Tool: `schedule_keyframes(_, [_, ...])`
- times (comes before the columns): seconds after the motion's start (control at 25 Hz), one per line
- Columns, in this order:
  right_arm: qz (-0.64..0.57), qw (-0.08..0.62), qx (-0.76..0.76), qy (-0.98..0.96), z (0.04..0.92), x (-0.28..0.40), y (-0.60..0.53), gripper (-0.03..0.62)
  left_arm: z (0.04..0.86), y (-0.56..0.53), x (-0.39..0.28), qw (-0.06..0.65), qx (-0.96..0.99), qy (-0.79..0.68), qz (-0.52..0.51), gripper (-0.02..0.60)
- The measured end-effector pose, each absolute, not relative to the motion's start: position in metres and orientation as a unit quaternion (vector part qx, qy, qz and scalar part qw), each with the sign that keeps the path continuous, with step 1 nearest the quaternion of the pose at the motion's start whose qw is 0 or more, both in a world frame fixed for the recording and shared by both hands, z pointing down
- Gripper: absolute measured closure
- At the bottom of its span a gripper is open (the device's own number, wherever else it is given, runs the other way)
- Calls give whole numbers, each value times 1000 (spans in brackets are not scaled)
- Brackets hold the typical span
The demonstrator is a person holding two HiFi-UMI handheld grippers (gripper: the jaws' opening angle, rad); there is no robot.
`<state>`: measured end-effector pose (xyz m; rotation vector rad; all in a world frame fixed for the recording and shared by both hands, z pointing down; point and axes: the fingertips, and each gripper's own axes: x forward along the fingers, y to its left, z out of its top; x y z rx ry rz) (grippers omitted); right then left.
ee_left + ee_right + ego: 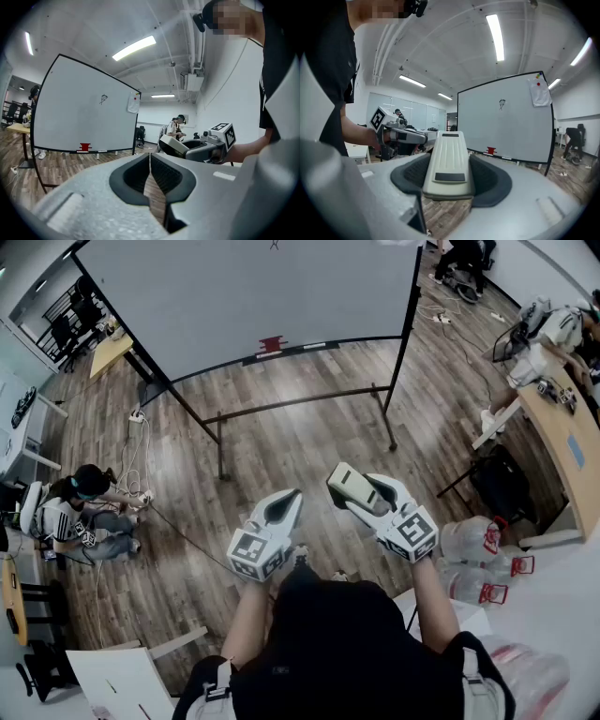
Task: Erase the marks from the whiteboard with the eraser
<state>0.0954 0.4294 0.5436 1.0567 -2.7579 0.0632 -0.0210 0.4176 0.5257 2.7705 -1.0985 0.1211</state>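
Right claw clamped on eraser; left claw pinched shut, empty. Whiteboard, upper frame, well apart; small scribble near its top unwiped, so erasing not yet begun

No legible text, brand or number appears in any view. The white marker cube on the left gripper and the matching cube on the right gripper carry black-and-white square code patterns only, without characters. The small dark mark on the large white whiteboard is a scribble, not lettering.
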Motion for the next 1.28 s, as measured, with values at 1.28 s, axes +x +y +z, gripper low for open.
schedule_keyframes(1.28, [22,104,407,-907,529,62,326,333,534,318,-68,81,934,-348,23,563])
